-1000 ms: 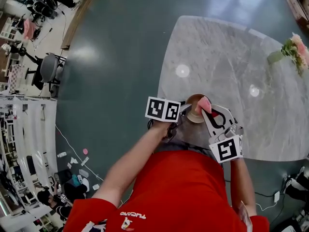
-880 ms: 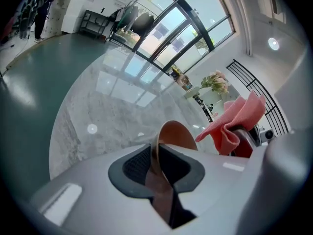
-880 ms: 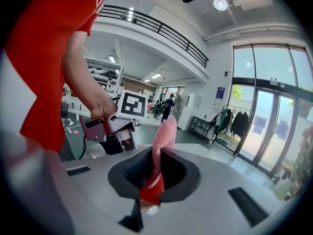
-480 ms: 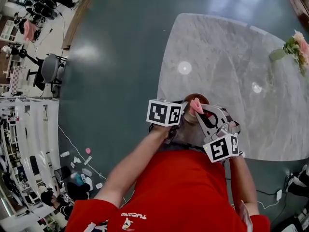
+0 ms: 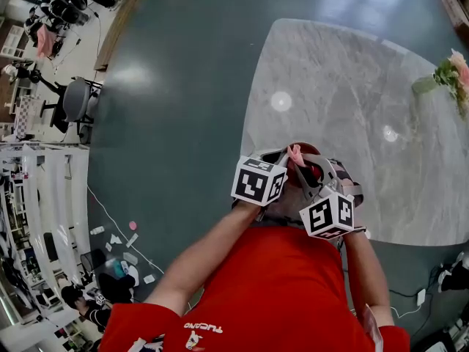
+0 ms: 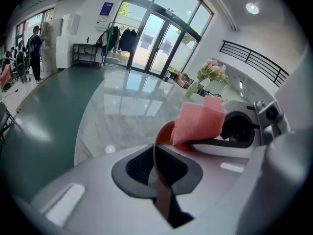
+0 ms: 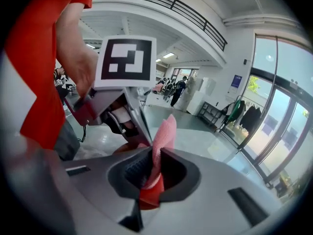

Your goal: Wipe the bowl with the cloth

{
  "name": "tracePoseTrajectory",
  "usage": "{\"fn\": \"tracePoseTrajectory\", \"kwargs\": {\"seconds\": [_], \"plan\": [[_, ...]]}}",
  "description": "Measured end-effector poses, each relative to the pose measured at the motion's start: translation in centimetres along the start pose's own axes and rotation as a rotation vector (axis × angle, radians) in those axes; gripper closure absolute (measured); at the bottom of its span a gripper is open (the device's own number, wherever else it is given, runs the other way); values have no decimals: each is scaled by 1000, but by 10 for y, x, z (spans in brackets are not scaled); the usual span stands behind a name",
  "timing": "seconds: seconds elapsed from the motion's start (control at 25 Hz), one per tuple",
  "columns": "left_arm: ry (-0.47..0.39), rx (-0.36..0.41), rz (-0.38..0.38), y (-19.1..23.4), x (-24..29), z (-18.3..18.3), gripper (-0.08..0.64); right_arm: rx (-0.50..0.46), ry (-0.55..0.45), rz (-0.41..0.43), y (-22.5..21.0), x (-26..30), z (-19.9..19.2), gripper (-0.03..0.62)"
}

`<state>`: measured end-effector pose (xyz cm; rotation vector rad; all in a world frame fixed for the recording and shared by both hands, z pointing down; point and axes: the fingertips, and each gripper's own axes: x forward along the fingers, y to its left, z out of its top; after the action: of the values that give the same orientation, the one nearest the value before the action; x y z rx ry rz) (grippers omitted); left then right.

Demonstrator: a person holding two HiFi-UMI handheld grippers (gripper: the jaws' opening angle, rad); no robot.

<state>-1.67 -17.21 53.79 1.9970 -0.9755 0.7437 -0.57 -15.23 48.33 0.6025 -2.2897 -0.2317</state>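
A small brown bowl [image 5: 312, 171] with a reddish inside sits between my two grippers, above the near edge of the marble table [image 5: 352, 86]. My left gripper [image 5: 281, 160] has just been closing and now stands shut on the bowl's thin rim [image 6: 163, 132], which runs up between its pads [image 6: 139, 166]. My right gripper [image 5: 299, 161] is shut on a folded pink cloth [image 7: 164, 137], whose free end sticks up past its jaws. In the left gripper view the cloth [image 6: 198, 124] hangs right at the bowl's rim. Most of the bowl is hidden behind the grippers.
A vase of pink flowers [image 5: 448, 70] stands at the table's far right. Left of the table lies dark green floor [image 5: 183, 86], with chairs and clutter at the far left. The person's red shirt fills the bottom of the head view.
The left gripper has closed on the bowl's rim. Both grippers have drawn together and nearer the person, and the cloth has come up to the bowl, which now shows its reddish inside.
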Motion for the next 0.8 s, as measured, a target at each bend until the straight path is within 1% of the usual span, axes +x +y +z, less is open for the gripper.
{"fn": "tracePoseTrajectory", "kwargs": {"seconds": [0.16, 0.36, 0.44, 0.56, 0.68, 0.72, 0.8], "plan": [[-12, 33, 16, -1, -2, 2, 541, -16, 95, 22, 3, 12, -6, 569], [-30, 84, 49, -1, -6, 6, 541, -5, 176, 20, 3, 22, -6, 570], [-33, 107, 61, -3, -8, 7, 541, 13, 209, 8, 2, 26, -9, 571], [-34, 144, 81, -4, -8, 7, 541, 54, 265, -37, -6, 28, -15, 571], [-59, 161, 114, 4, -11, 8, 541, 94, 340, -78, -12, 25, -24, 571], [-62, 158, 119, 7, -12, 7, 541, 111, 348, -80, -13, 24, -24, 571], [-56, 152, 111, 6, -15, 4, 541, 146, 328, -73, -14, 23, -20, 571]]}}
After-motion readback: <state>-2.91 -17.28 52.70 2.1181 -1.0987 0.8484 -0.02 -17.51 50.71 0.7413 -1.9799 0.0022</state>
